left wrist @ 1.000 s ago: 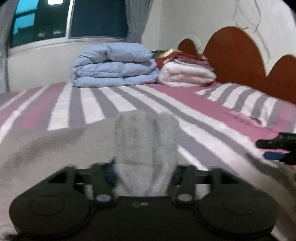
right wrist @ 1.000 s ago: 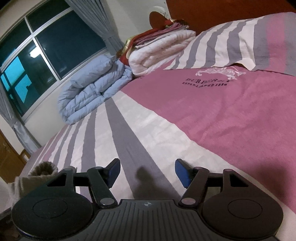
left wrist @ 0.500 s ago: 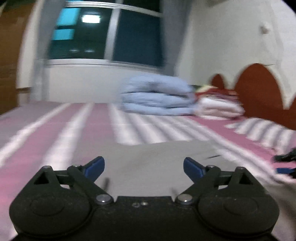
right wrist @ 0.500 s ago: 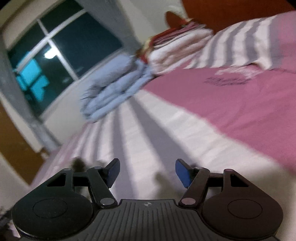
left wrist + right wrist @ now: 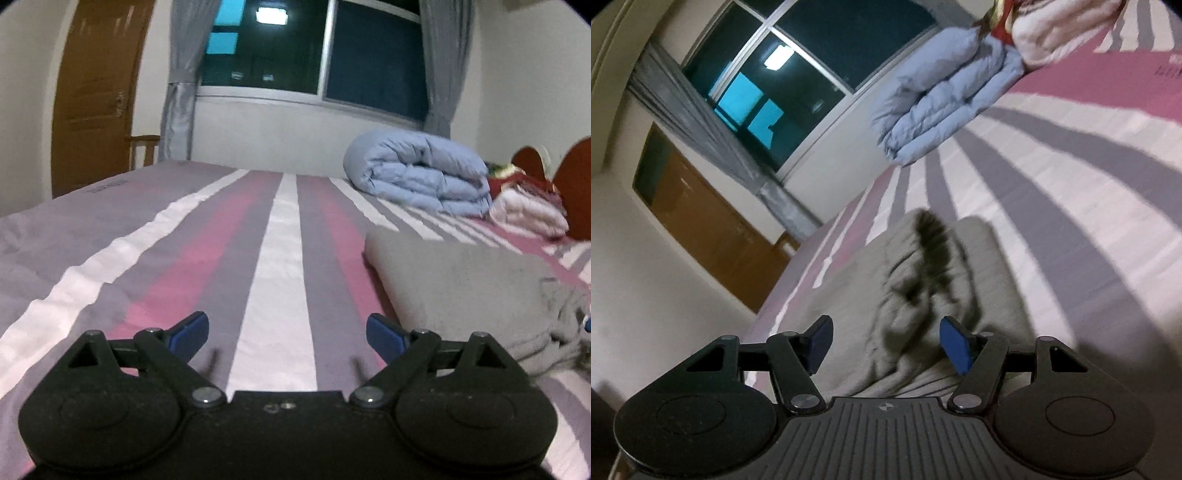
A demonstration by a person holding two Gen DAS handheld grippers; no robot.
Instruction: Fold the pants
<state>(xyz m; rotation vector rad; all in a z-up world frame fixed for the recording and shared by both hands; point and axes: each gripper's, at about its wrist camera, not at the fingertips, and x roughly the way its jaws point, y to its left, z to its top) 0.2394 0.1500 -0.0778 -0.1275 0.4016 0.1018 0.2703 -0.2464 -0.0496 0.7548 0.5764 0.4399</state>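
The grey pants (image 5: 461, 284) lie folded on the striped bed, at the right of the left wrist view. My left gripper (image 5: 287, 334) is open and empty, low over the striped cover, to the left of the pants. In the right wrist view the pants (image 5: 923, 295) lie rumpled right in front of my right gripper (image 5: 886, 343), which is open and empty just above the cloth. A dark shadow falls across the folds.
A folded blue duvet (image 5: 417, 173) and a pile of white and red bedding (image 5: 528, 206) sit at the far side by the red headboard (image 5: 576, 173). The striped bed cover (image 5: 280, 258) stretches to a window wall; a wooden door (image 5: 96, 88) stands at left.
My left gripper let go of the grey pants, opened and swung left away from them. My right gripper turned left and down, so the pants now lie in front of it.
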